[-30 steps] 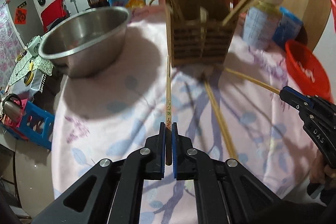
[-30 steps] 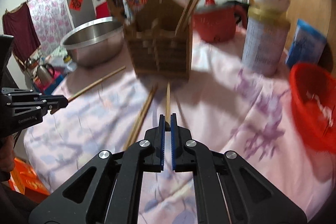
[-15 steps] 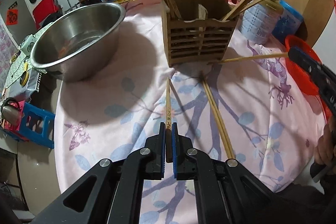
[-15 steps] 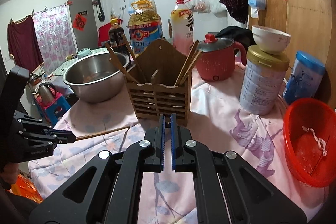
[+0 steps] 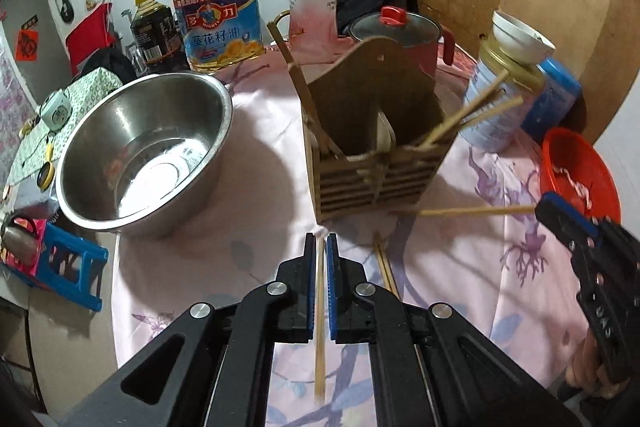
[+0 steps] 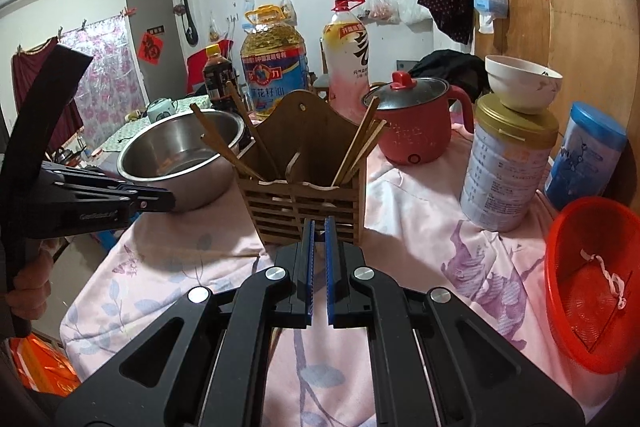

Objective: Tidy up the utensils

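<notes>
A slatted wooden utensil holder (image 5: pixel 376 155) stands mid-table with several chopsticks leaning in it; it also shows in the right wrist view (image 6: pixel 304 187). My left gripper (image 5: pixel 320 247) has its jaws slightly apart around a chopstick (image 5: pixel 320 327) that looks blurred between them. My right gripper (image 5: pixel 560 215) is shut on a chopstick (image 5: pixel 476 211) that points left toward the holder's base. In its own view my right gripper (image 6: pixel 319 231) is nearly closed and the stick is hidden. Two more chopsticks (image 5: pixel 386 269) lie on the cloth.
A steel bowl (image 5: pixel 144 151) sits at the left. Oil bottles (image 5: pixel 218 3), a red electric pot (image 6: pixel 416 123), a tin with a white bowl on it (image 6: pixel 512 163) and a red basket (image 6: pixel 592 279) ring the back and right. The table's left edge drops off.
My left gripper's jaws have parted slightly and its chopstick has slid back, lower between them. Both grippers rose and moved closer to the holder; the right one still carries its chopstick.
</notes>
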Demonstrator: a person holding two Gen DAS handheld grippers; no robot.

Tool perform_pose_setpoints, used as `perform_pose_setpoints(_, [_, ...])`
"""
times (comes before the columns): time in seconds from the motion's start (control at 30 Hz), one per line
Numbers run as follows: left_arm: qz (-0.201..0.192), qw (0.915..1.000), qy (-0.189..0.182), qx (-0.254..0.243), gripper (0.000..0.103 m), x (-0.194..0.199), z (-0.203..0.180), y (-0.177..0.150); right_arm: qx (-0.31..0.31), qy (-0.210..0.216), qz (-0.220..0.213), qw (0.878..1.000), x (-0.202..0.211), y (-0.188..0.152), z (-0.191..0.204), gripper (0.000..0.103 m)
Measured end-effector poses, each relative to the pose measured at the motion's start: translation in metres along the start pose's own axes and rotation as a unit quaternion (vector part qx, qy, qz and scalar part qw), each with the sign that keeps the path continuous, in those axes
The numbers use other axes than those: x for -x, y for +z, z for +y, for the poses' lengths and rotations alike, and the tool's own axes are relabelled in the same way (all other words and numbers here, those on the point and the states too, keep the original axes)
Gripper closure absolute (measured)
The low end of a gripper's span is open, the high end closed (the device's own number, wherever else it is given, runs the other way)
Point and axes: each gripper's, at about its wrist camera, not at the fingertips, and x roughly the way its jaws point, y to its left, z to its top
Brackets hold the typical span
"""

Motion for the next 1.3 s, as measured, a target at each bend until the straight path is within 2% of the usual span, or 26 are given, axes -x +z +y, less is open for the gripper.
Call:
perform_pose_setpoints(0.23, [-0.018, 0.9998, -0.008, -0.001, 0.098, 0.021, -0.001, 0.003, -0.001, 0.006, -0.008, 1.0, 0.01, 0.011, -0.002, 0.097])
perform_pose_setpoints(0.37, [-0.014, 0.9998, -0.015, -0.007, 0.098, 0.019, 0.0, -0.006, -0.007, 0.008, -0.011, 1.0, 0.012, 0.012, -0.003, 0.097])
perform_pose_setpoints(0.5, [0.037, 0.998, -0.05, -0.002, 0.097, -0.008, -0.002, -0.036, -0.006, 0.006, -0.009, 1.0, 0.015, 0.01, -0.002, 0.097])
perform_pose_setpoints(0.57, [0.072, 0.9959, -0.054, -0.007, 0.09, -0.028, -0.008, -0.055, -0.007, 0.007, -0.007, 1.0, 0.015, 0.01, -0.003, 0.097])
perform_pose_setpoints(0.7, [0.108, 0.9916, -0.068, -0.022, 0.088, -0.055, -0.027, -0.082, 0.0, 0.01, 0.0, 1.0, 0.015, 0.01, -0.004, 0.097])
perform_pose_setpoints(0.77, [0.112, 0.9909, -0.067, -0.031, 0.074, -0.062, -0.037, -0.092, 0.003, 0.011, 0.003, 1.0, 0.015, 0.01, -0.006, 0.097])
perform_pose_setpoints(0.83, [0.116, 0.9906, -0.061, -0.039, 0.071, -0.07, -0.045, -0.101, 0.009, 0.012, 0.008, 1.0, 0.015, 0.011, -0.008, 0.097])
perform_pose_setpoints(1.07, [0.14, 0.9884, -0.054, -0.02, 0.071, -0.09, -0.048, -0.129, 0.023, 0.019, 0.018, 0.999, 0.017, 0.01, -0.013, 0.096])
perform_pose_setpoints(1.23, [0.13, 0.9901, -0.051, -0.013, 0.072, -0.082, -0.048, -0.144, 0.027, 0.022, 0.02, 0.999, 0.017, 0.009, -0.017, 0.096])
perform_pose_setpoints(1.3, [0.126, 0.9908, -0.043, -0.02, 0.079, -0.078, -0.047, -0.15, 0.026, 0.024, 0.021, 0.999, 0.017, 0.01, -0.018, 0.096])
